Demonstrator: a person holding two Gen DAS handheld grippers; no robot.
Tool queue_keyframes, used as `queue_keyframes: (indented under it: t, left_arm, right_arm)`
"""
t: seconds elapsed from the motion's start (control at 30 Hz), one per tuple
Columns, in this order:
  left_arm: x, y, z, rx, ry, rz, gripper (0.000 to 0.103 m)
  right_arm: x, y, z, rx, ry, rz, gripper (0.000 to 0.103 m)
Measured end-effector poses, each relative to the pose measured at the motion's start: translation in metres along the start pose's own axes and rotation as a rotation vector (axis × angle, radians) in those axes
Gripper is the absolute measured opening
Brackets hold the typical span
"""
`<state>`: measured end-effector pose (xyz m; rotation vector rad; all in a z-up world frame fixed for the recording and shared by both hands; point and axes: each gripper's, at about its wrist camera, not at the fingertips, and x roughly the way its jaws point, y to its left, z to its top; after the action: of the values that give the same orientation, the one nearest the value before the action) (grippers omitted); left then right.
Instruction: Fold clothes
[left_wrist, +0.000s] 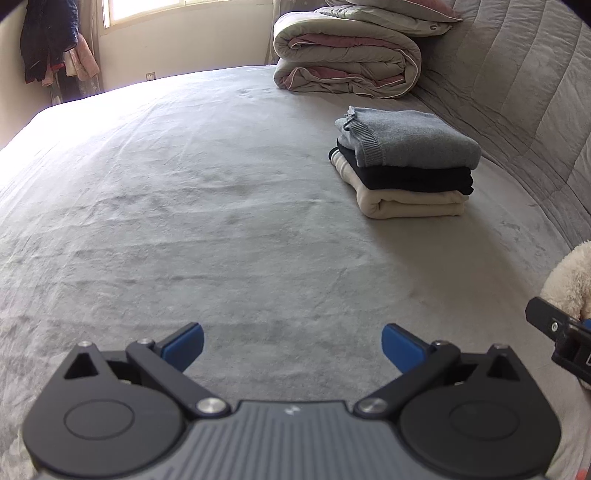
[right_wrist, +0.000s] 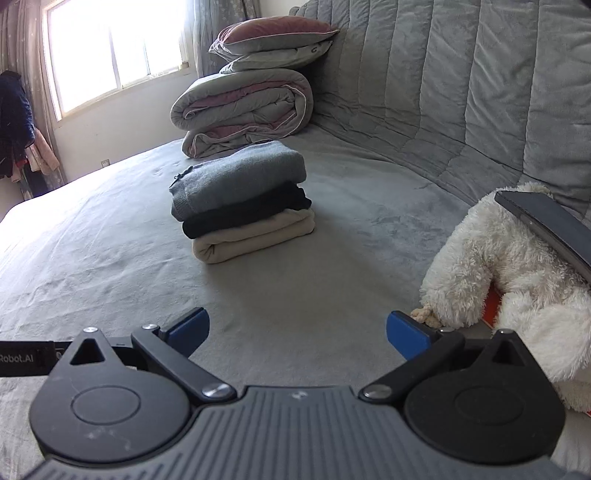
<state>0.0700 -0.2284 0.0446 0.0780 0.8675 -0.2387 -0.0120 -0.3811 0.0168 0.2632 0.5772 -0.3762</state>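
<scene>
- Both views look out over a grey bed (left_wrist: 192, 206), nothing much on the near part of it.
- Left tool (left_wrist: 292, 347): blue pads spread wide apart, nothing between them, just bare bedsheet under the gap.
- Right tool (right_wrist: 297, 334): same deal, jaws as wide as they go and empty. In the left view you can see a bit of it poking in at about 3 o'clock.
- The folded clothes (right_wrist: 242, 206) sit in one neat stack on the bed, at roughly 11 o'clock from the right tool and 1 o'clock from the left one, well apart from both. Grey-blue sweater (left_wrist: 413, 138) on top, a black piece (left_wrist: 406, 177) in the middle, a cream one (left_wrist: 413, 206) at the bottom.
- Behind the stack there's a rolled grey and pink duvet (right_wrist: 243, 110) with two pillows (right_wrist: 273, 40) lying on it, up against the quilted grey headboard (right_wrist: 461, 92).
- A fluffy white garment (right_wrist: 509, 266) is lumped at 3 o'clock in the right view, just beside the right tool's right finger, with something orange showing under it and a dark flat thing (right_wrist: 546, 225) lying across its top. Can't tell what either of those is.
- No boxes or baskets in either shot.
</scene>
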Motion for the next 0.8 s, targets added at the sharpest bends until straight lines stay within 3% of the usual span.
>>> queue_keyframes:
  t: [0.4, 0.8]
  left_arm:
    - [0.011, -0.016, -0.004, 0.016, 0.005, 0.01, 0.103]
    - [0.012, -0.017, -0.004, 0.025, 0.008, 0.002, 0.103]
  right_arm:
    - [0.01, 0.007, -0.01, -0.074, 0.054, -0.026, 0.103]
    - [0.011, 0.006, -0.01, -0.083, 0.048, -0.049, 0.103]
